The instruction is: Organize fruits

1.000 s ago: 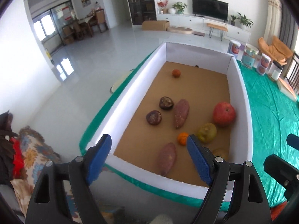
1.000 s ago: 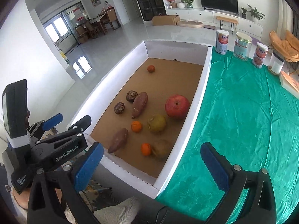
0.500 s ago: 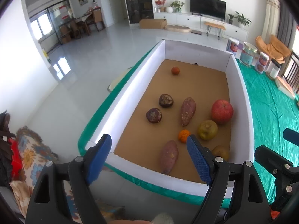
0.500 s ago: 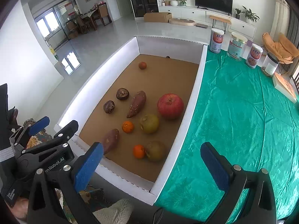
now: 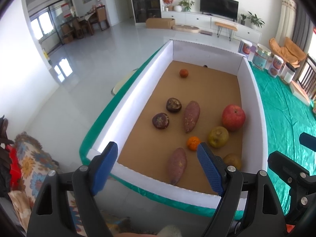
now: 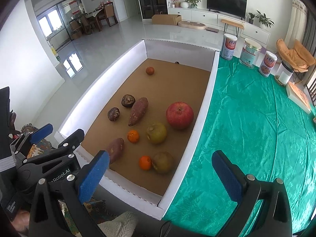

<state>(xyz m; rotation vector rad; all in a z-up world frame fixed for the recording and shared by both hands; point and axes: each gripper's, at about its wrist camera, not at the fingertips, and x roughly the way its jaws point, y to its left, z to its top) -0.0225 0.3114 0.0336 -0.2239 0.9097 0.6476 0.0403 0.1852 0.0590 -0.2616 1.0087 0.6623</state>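
The fruits lie loose on the brown floor of the white-walled tray, centre frame: a red apple at right, two sweet potatoes, small oranges and greenish pears toward the lower edge. Your left gripper hangs spread wide over the tray's near wall, gripping nothing. Your right gripper is likewise released. Green cloth fills the right.
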